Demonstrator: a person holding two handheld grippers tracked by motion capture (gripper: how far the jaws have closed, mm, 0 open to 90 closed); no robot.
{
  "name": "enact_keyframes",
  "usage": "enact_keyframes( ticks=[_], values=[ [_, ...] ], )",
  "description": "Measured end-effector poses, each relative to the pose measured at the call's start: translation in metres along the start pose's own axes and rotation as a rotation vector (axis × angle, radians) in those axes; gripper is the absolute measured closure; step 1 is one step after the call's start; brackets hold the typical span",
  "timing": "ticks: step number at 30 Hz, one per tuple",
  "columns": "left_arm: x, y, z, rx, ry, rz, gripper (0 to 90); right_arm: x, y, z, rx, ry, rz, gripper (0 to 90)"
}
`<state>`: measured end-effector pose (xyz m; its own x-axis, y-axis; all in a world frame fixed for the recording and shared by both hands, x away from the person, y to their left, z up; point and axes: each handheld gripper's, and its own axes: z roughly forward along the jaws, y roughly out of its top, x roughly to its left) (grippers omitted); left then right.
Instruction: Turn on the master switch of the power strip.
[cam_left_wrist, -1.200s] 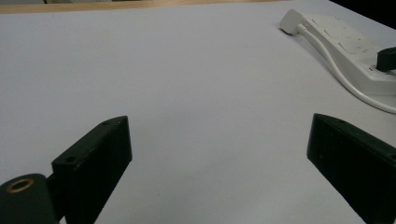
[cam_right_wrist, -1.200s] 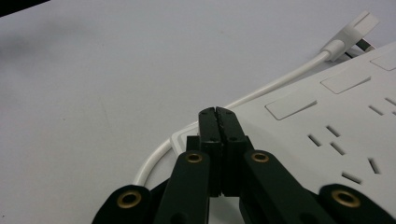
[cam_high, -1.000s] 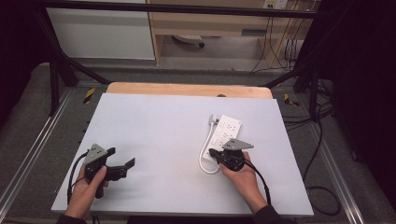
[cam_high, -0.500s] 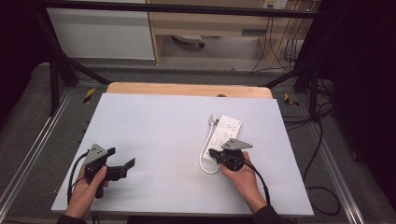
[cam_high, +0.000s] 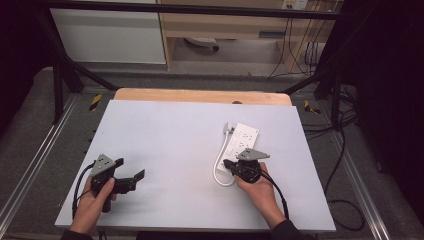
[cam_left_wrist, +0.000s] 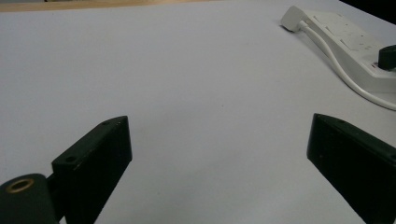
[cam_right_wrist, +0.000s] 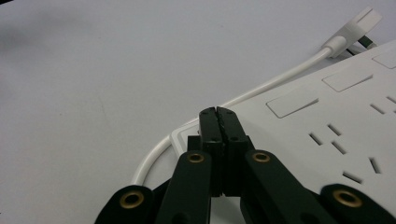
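Both grippers sit low over the pale grey table top (cam_high: 170, 150), one in each of the person's hands. At the near left, the left gripper (cam_high: 131, 178) has its two black jaws spread wide apart with nothing between them; in the left gripper view (cam_left_wrist: 219, 154) bare table surface lies in the gap. At the right, the right gripper (cam_high: 229, 163) has its jaws pressed flat together, gripping nothing; in the right gripper view (cam_right_wrist: 218, 114) their joined tips stand right at the near end of the white rectangular plastic power strip (cam_right_wrist: 336, 121), whether touching it cannot be told. That power strip (cam_high: 241, 142) lies flat on the right half of the table, running from the right gripper toward the far side. Its white cord (cam_high: 218, 170) curls out in a loop on the strip's left side and runs along that edge to a white plug (cam_high: 227, 128) resting just beside the strip's far left corner. Beyond the grey top, a strip of light wooden table edge (cam_high: 200, 96) runs along the far side.
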<state>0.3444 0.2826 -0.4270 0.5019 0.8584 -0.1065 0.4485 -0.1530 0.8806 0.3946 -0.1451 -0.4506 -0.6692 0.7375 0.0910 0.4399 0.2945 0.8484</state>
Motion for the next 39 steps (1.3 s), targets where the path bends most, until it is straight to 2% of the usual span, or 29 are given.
enact_keyframes(
  ticks=[18, 39],
  values=[
    [0.0001, -0.0002, 0.0009, 0.006, 0.002, 0.001, 6.5, 0.0018, 0.0017, 0.0, 0.023, -0.005, -0.016, 90.0],
    [0.0004, -0.0003, 0.0005, 0.007, 0.002, 0.004, 6.5, 0.0011, 0.0021, -0.0002, 0.023, 0.0, -0.008, 90.0]
  ],
)
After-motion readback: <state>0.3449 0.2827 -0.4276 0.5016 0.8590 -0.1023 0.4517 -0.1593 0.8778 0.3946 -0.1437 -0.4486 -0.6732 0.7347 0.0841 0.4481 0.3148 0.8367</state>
